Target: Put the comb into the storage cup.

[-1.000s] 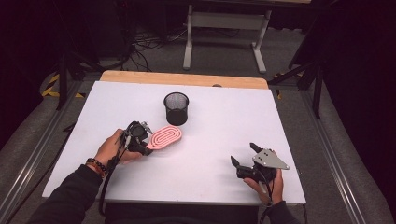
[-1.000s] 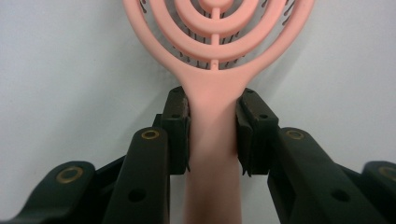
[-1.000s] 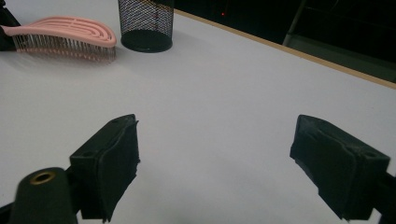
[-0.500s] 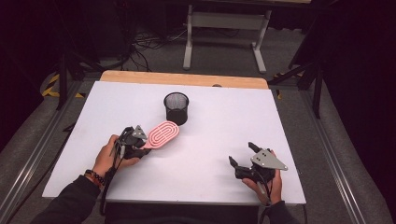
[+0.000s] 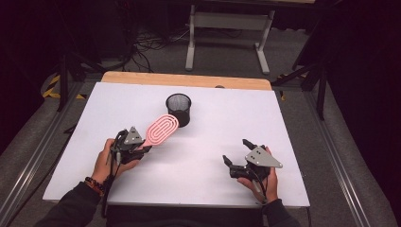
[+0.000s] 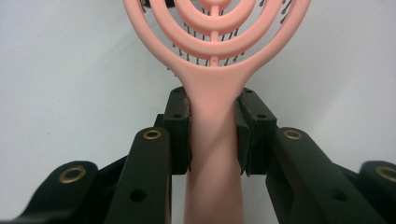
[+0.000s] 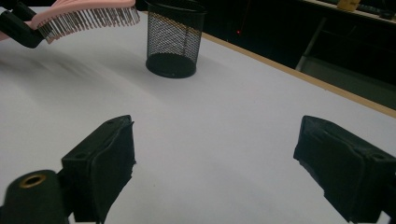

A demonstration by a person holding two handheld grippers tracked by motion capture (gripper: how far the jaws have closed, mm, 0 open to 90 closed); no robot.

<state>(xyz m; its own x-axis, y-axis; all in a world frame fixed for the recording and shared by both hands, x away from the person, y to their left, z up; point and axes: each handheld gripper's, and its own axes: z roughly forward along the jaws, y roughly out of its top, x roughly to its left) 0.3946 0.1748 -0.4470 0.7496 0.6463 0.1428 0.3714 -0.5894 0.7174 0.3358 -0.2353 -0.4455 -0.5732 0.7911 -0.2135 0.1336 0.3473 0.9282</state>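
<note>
Pink hairbrush (image 6: pixel 214 56) handle clamped in left claw (image 6: pixel 214 135), head pointing ahead.

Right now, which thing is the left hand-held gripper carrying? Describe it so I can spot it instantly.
On the white table, look just left of the black mesh cup. The left hand-held gripper clamps the handle of a pink hairbrush, an oval, slotted head with dark bristles: the one pink thing there.
</note>
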